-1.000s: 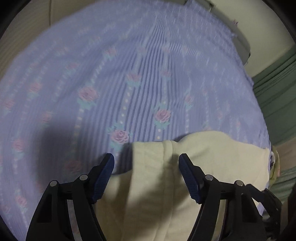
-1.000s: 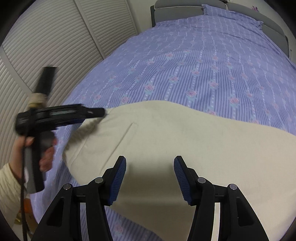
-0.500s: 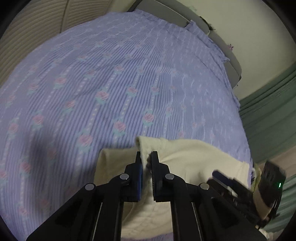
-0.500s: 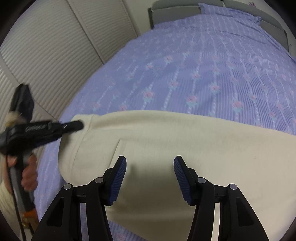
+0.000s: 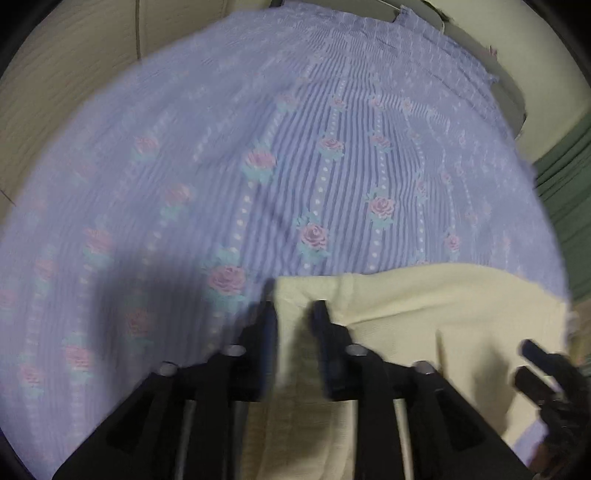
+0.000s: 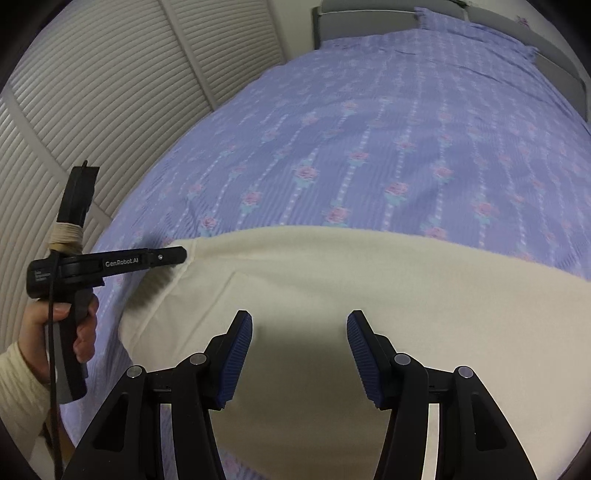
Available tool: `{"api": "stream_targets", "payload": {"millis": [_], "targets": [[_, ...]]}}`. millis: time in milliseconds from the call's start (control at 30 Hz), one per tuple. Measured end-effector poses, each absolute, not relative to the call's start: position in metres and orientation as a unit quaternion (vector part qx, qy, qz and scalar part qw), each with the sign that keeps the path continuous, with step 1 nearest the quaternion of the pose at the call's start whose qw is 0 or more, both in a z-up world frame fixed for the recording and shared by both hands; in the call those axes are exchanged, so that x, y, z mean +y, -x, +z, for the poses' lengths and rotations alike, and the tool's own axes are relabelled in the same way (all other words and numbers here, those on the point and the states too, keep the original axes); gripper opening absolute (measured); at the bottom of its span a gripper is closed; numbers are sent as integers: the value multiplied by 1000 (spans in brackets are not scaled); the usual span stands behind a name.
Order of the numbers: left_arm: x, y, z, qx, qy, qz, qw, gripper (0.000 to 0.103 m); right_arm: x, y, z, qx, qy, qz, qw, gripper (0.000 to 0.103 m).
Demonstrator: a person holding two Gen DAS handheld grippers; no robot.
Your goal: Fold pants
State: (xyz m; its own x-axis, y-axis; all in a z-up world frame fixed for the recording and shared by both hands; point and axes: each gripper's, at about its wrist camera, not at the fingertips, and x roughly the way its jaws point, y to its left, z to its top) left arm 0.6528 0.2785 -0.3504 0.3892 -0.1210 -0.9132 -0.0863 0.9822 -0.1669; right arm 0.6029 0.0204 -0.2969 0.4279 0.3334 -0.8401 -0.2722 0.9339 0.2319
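Cream pants (image 6: 332,280) lie spread across the near part of a purple flowered bedspread (image 6: 369,147). In the left wrist view my left gripper (image 5: 293,310) stands over the pants' (image 5: 424,314) far-left corner. Its jaws are opening, and the cloth lies loose between the fingers. From the right wrist view the left gripper (image 6: 177,255) shows at that same corner, held by a hand (image 6: 44,317). My right gripper (image 6: 299,325) hovers open over the middle of the pants with nothing gripped. It also shows at the right edge of the left wrist view as a dark right gripper (image 5: 535,369).
White louvred doors (image 6: 92,92) run along the bed's left side. A grey headboard (image 6: 369,18) closes the far end. A green curtain (image 5: 569,206) hangs on the right. The bedspread (image 5: 295,166) stretches far beyond the pants.
The left gripper went from wide open to shut on the pants' corner fold, and its jaws have now parted again. It shifted with the corner. The right gripper kept still and open.
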Motion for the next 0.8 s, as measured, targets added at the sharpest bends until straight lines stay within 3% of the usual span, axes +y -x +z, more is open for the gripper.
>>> {"api": "stream_targets", "payload": {"millis": [67,267,567,800], "targets": [[260,-646,-326,523,38,36,851,62,13,-593,-291,502,-34,173,847,55],[231,-571,-281,487,42,66,870,68,-22,-540,-265,475,-43,138,868,56],[157,-471,-274,512,6,21,859,68,-92,-456,-266,538,-53,96,836,58],[115,-441,-282,543,85,-67,833,69,-142,-408,-240,541,-57,39,838,58]]}}
